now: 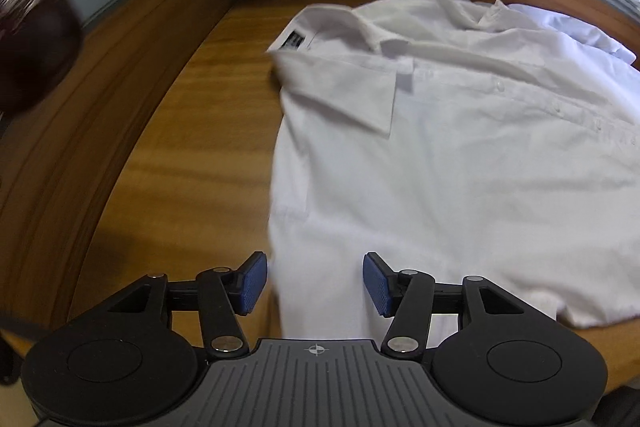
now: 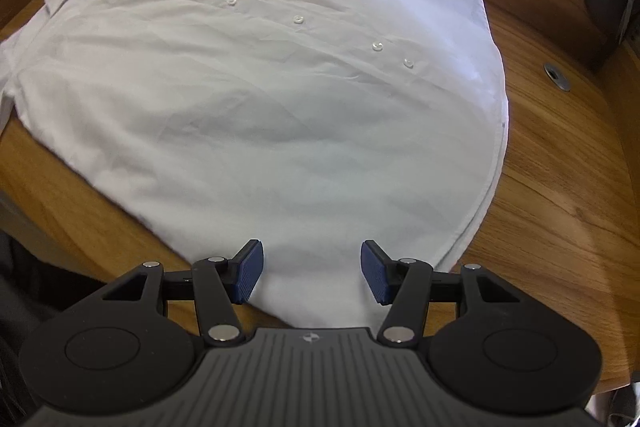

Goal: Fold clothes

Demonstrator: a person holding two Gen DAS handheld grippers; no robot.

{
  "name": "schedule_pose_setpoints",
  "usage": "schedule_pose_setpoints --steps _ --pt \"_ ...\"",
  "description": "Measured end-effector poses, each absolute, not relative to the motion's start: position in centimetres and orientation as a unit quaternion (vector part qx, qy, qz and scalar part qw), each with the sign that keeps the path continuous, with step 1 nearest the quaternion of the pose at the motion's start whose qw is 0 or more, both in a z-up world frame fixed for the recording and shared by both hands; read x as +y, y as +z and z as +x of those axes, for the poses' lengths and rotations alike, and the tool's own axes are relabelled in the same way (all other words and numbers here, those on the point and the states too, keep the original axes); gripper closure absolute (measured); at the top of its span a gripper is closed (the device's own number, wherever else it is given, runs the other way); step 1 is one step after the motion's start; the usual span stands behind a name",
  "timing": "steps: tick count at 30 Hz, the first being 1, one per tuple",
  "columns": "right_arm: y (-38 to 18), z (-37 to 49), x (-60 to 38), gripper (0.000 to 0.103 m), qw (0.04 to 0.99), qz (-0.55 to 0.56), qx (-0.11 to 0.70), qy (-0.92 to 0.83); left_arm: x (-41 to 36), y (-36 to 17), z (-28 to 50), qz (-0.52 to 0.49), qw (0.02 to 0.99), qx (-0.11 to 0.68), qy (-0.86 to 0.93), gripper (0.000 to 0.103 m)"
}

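The black left gripper with blue pads was spread wide and gripped nothing, over the near edge of the white button-up cotton shirt. The matching right gripper gaped equally empty above the hem. The shirt lay spread, buttons up, on the brown wooden table, collar farthest.

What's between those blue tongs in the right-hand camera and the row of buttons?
Only smooth white shirt fabric lies between the open right tongs and the buttons, as the right wrist view shows.
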State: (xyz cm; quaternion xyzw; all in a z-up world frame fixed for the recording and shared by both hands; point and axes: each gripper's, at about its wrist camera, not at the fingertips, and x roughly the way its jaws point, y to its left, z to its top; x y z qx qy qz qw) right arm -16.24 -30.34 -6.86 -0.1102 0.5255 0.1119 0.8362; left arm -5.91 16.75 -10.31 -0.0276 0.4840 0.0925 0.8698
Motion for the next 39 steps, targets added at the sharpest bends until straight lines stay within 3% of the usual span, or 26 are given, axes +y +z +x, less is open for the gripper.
schedule_pose_setpoints --steps 9,14,18,22,23,25,26,28,39 --pt "-6.8 -19.2 -29.4 0.044 0.82 -0.191 0.516 0.155 17.5 -11.8 -8.8 -0.088 0.849 0.502 0.138 0.047" --pt "-7.2 -20.0 -29.4 0.049 0.809 -0.249 0.509 0.156 18.2 -12.0 -9.0 -0.124 0.845 0.496 0.155 0.048" --pt "-7.9 -20.4 -29.0 0.054 0.796 -0.293 0.502 0.168 18.7 -12.3 -8.1 -0.143 0.844 0.494 0.154 0.056" --pt "-8.1 -20.1 -28.7 0.069 0.79 -0.314 0.497 0.172 18.6 -12.4 -7.2 -0.15 0.844 0.495 0.142 0.06" --pt "-8.1 -20.0 -28.7 0.073 0.789 -0.315 0.498 0.175 18.6 -12.5 -7.0 -0.152 0.844 0.495 0.14 0.067" --pt "-8.1 -19.9 -28.6 0.092 0.787 -0.314 0.499 0.18 18.6 -12.5 -6.6 -0.157 0.844 0.496 0.129 0.091" --pt "-8.0 -19.8 -28.6 0.095 0.789 -0.311 0.498 0.18 18.5 -12.4 -6.5 -0.159 0.846 0.494 0.126 0.099" --pt "-7.3 -19.8 -28.7 0.101 0.798 -0.305 0.491 0.172 18.6 -11.6 -6.6 -0.169 0.852 0.479 0.126 0.1" --pt "-2.6 -17.3 -29.5 0.102 0.844 -0.29 0.439 0.103 19.5 -7.7 -4.0 -0.228 0.868 0.418 0.142 0.101"
